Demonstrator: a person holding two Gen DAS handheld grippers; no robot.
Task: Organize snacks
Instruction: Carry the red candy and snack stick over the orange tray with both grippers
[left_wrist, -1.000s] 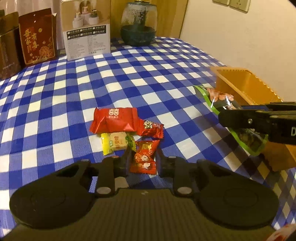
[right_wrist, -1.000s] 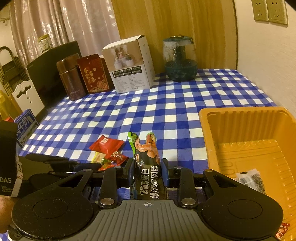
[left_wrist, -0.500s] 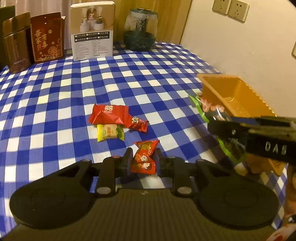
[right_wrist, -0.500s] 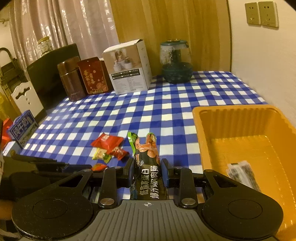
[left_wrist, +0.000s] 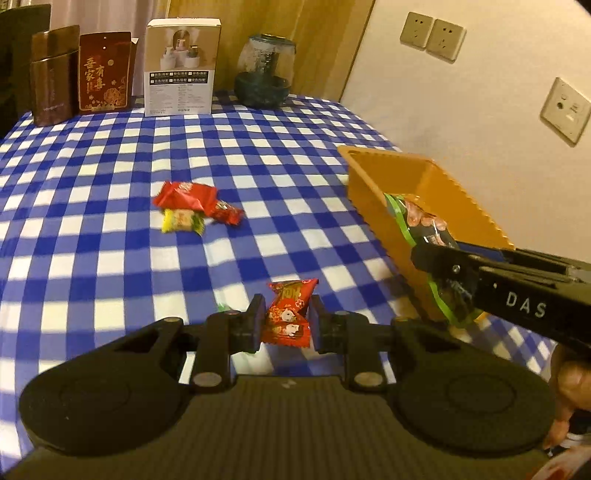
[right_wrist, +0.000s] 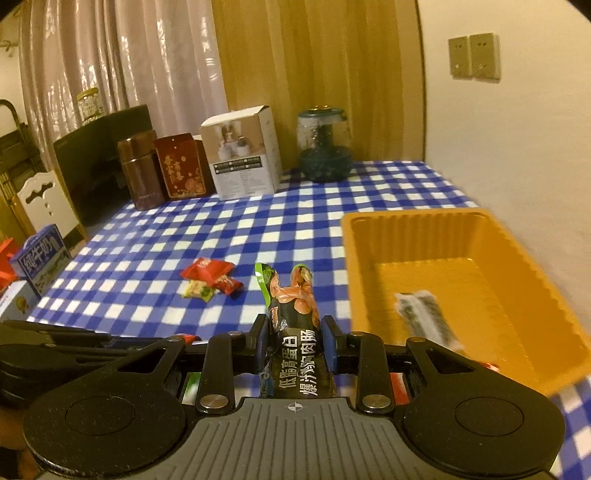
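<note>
Left gripper (left_wrist: 286, 319) is clamped on a red candy (left_wrist: 288, 314), pads pinching the wrapper from both sides, the candy lifted clear above the checked desk (left_wrist: 110, 155). Right gripper (right_wrist: 295, 341) grips a dark sausage pack (right_wrist: 291, 314), jaws closed narrow on its middle, the green-edged top poking out ahead of the fingers. In the left view that same pack hangs right at the near wall of the orange tray (left_wrist: 391, 177), the gripper's black fingers (left_wrist: 443, 262) crossing in from the right. A hand (left_wrist: 569, 384) shows at the lower right edge, behind that gripper.

Out on the desk, three snacks sit in a tight cluster: a big red packet (left_wrist: 184, 194), a small red candy (left_wrist: 227, 214) touching its right end, and a yellow-green candy (left_wrist: 181, 220) just below. They lie well apart from the tray.

Inside the tray, a black-and-white packet (right_wrist: 424, 317) lies on the floor, blurred. Along the far edge of the desk stand a brown tin (left_wrist: 50, 75), a red box (left_wrist: 105, 72), a white box (left_wrist: 181, 68) and a glass jar (left_wrist: 266, 72), all in a row.
</note>
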